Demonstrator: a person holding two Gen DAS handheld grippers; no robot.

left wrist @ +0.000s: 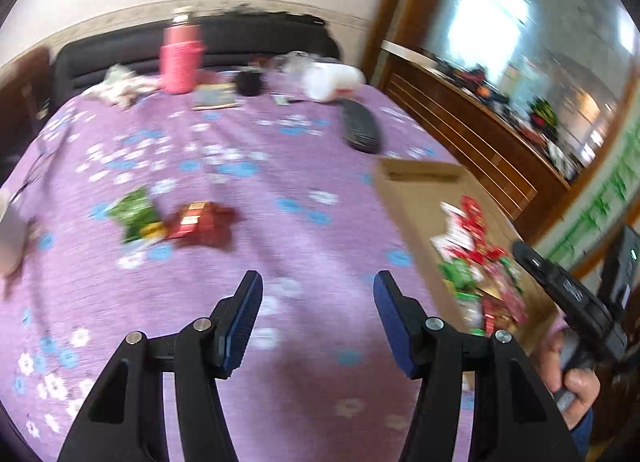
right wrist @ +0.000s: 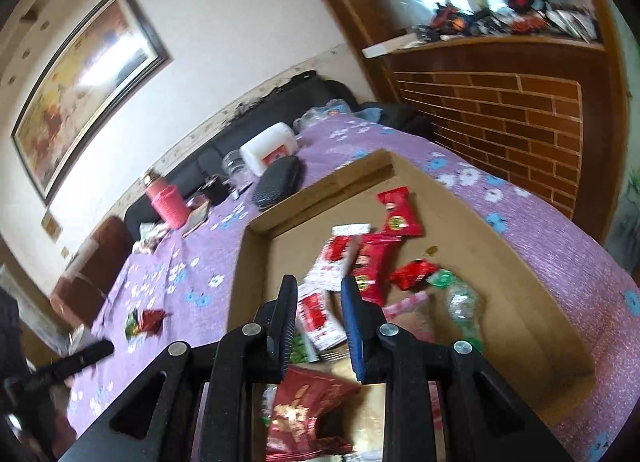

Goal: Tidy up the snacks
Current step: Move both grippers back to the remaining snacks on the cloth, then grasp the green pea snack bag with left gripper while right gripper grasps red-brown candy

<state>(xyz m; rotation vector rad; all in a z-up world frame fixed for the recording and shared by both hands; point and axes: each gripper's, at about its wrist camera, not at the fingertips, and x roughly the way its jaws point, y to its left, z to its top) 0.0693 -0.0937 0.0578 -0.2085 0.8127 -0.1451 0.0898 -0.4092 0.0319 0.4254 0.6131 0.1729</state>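
Left wrist view gives you the purple flowered bedspread (left wrist: 248, 246) as the biggest thing, with the shallow cardboard box (left wrist: 416, 198) lying on it at the right. Your right wrist camera looks straight into that box (right wrist: 516, 258): most of the snacks are already inside, among them a red packet (right wrist: 400, 211) near the far wall and a dark red foil bag (right wrist: 304, 414) close under the lens. Out on the cover, well apart from the box, a green packet (left wrist: 134, 214) and a dark red packet (left wrist: 202, 224) lie touching each other, though blur makes their print unreadable.

At the head of the bed stand a pink flask (left wrist: 180, 58) and a white jug (left wrist: 330, 80) on its side, with a black keyboard (left wrist: 360, 128) nearer the box.

Your left gripper (left wrist: 318, 294) hangs over bare cloth, fingers moderately apart, nothing between them. Your right gripper (right wrist: 319, 294) hovers above the box, fingers drawn narrow but with a slit left, and they grip nothing.
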